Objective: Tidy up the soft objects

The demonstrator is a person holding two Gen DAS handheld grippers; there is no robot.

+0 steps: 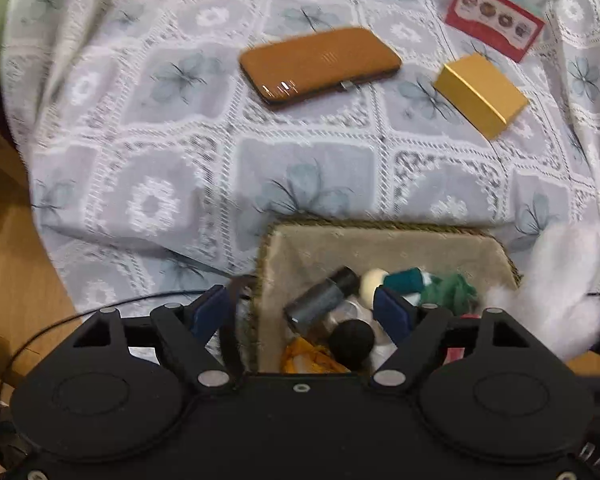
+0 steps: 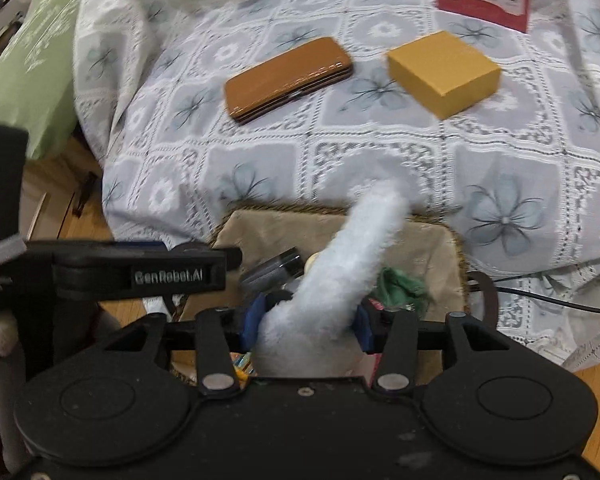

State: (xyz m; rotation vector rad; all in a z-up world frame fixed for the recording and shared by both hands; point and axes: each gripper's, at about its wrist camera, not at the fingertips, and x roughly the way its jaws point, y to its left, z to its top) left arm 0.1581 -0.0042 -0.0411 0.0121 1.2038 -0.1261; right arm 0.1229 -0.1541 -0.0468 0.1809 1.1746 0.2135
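Item: fluffy white plush piece (image 2: 340,264), long axis pointing away, over lined woven basket (image 2: 432,236).
Right gripper (image 2: 306,322): narrowly parted, pads flanking plush.
Left gripper (image 1: 304,312): half-open, empty.

- Soft, even indoor light; shadows are faint.
- Small glare streaks on the glossy brown leather case (image 1: 319,65).
- Motion blur smears the white lace tablecloth (image 2: 380,152).
- Fisheye bending curves both views' edges, with dark corners.

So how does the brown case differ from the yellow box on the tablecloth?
The brown case is long, thin and round-cornered; the yellow box is blockier, taller and sharp-edged. The brown case looks glossy with a seam along its side; the yellow box looks matte and plain. Both lie on the tablecloth, beyond the basket.
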